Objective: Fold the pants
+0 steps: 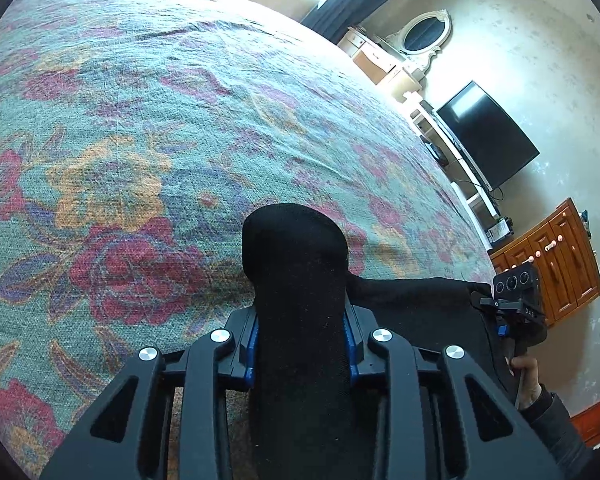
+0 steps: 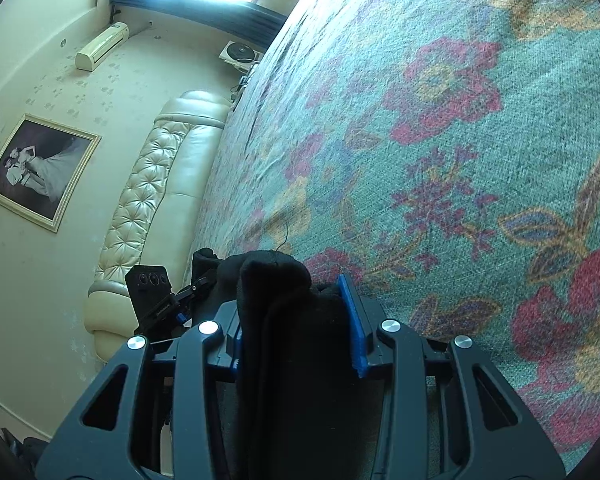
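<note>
Surface: a bed covered by a coarse woven bedspread (image 1: 148,128), teal ground with red, orange and purple flowers, slightly wrinkled; it fills most of both views.
Left gripper: the left gripper (image 1: 300,344) sits at 6 o'clock of its own view, matte black linked arms with round silver pins; its blue ribbed pads (image 1: 253,344) are clenched on a thick fold of the pants.
Pants: the black pants (image 1: 296,280), soft, dull knit cloth, bulge in a rounded hump above the left pads and run as a taut band toward 4 o'clock, over to the other tool; they hang between the two tools at the near edge of the bed.
Right gripper: the right gripper (image 2: 296,320), same black frame, grasps a bunched, layered wad of the same pants; one blue pad (image 2: 354,324) shows its toothed face pressed on the cloth.
Hand: a hand (image 1: 526,376) in a dark sleeve grips the right tool's handle at 4 o'clock of the left view.
Headboard: a cream tufted leather headboard (image 2: 148,208), at 9 o'clock of the right view.
Wall items: a framed picture (image 2: 40,172) and an air conditioner (image 2: 102,46), toward 10 o'clock.
Far wall: a flat dark television (image 1: 488,136), an oval mirror (image 1: 426,34) and a brown panelled cabinet (image 1: 556,256), between 1 and 3 o'clock of the left view.
</note>
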Motion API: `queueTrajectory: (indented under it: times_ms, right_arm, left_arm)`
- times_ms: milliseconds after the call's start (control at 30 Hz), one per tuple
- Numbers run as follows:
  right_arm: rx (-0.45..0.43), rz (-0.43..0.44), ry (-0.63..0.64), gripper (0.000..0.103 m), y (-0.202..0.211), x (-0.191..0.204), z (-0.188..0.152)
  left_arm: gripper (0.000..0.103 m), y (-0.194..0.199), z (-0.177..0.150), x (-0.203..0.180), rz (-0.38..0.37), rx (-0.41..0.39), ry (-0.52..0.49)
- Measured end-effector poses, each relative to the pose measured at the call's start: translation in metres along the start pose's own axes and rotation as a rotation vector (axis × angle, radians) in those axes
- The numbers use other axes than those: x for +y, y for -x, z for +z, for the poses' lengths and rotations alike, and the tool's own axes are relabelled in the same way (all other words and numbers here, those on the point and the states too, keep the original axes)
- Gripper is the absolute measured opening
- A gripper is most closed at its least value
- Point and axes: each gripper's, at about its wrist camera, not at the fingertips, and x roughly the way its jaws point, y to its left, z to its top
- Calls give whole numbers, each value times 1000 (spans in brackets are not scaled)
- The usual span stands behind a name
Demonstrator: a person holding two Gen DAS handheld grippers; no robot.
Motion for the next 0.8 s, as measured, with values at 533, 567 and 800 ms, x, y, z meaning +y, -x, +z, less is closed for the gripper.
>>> queueTrajectory:
  times_ms: [533,567,800]
  right_arm:
    - [-26,42,-8,37,-27,25,3]
    - [-23,46,-8,37,-32,27,4]
    - [0,80,-10,37,-76,42,13]
  left_arm:
    - [31,19,10,16,0,-43,72]
    - [31,22,12,20,1,-48,86]
    - [31,40,29,54,30,-65,148]
